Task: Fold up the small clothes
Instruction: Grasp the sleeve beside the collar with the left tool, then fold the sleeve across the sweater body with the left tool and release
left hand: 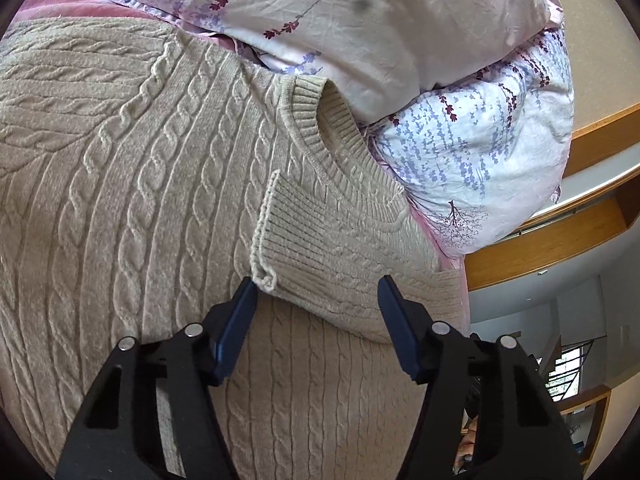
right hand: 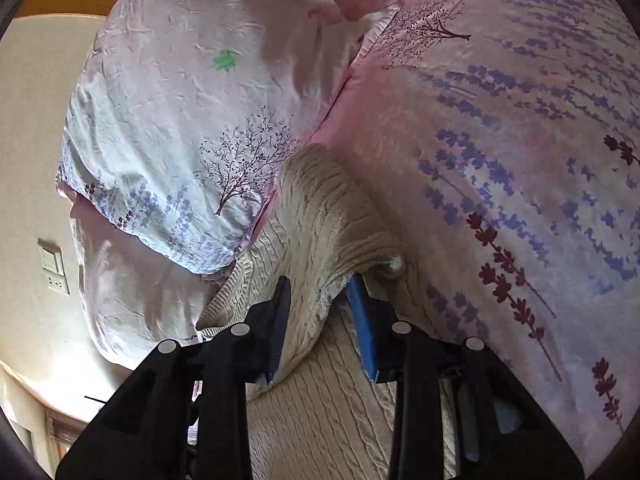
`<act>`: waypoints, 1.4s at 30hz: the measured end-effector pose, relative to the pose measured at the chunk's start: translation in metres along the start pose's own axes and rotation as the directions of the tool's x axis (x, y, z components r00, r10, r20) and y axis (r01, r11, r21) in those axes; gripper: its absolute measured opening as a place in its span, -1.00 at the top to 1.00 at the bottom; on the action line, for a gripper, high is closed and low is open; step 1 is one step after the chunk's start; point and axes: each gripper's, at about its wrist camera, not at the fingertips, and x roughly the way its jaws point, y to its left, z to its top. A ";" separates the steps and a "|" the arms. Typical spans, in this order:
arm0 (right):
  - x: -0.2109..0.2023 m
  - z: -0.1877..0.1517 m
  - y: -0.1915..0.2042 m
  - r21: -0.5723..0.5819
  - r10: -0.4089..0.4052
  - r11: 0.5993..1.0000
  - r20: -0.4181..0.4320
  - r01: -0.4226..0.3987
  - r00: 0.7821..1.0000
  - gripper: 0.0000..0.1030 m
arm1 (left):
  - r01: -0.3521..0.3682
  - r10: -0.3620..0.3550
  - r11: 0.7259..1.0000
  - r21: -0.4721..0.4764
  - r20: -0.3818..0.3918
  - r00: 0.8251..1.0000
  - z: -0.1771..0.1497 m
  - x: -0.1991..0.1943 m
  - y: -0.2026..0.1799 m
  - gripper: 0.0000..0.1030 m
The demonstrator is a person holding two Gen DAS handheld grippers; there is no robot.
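Observation:
A beige cable-knit sweater (left hand: pixel 132 184) lies spread on the bed, neck opening (left hand: pixel 332 120) toward the pillows. One sleeve is folded across the chest, its ribbed cuff (left hand: pixel 280 240) lying just ahead of my left gripper (left hand: pixel 318 292). The left gripper is open and empty, its blue-padded fingers straddling the sleeve edge above the fabric. In the right wrist view my right gripper (right hand: pixel 320 300) has a bunched fold of the sweater (right hand: pixel 320 232) between its fingers, raised off the bed. The jaws stand partly apart around the thick knit.
Floral pink and lavender pillows (left hand: pixel 472 152) are stacked just beyond the sweater's neck. The floral duvet (right hand: pixel 520 160) fills the right of the right wrist view. A wooden shelf unit (left hand: pixel 560 236) and a wall with a switch panel (right hand: pixel 54 266) lie beyond the bed.

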 end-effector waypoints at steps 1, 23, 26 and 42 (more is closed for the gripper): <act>0.004 -0.002 -0.001 0.009 -0.001 1.000 -0.006 0.001 1.000 0.40 | -0.005 0.005 1.000 0.001 0.003 1.000 0.002 0.001 0.000 -0.07; 0.014 -0.041 -0.007 -0.137 -0.108 0.984 0.027 0.111 0.994 0.84 | -0.166 0.153 0.973 0.163 0.090 0.984 0.020 -0.006 0.021 0.85; 0.005 -0.043 -0.002 -0.159 -0.172 0.971 0.051 0.178 0.984 0.73 | -0.182 0.166 0.967 0.180 0.098 0.981 0.015 -0.004 0.024 0.79; 0.042 0.011 0.011 -0.260 -0.305 0.913 0.074 0.314 0.950 0.81 | -0.188 0.172 0.967 0.170 0.108 0.979 0.018 -0.001 0.022 0.80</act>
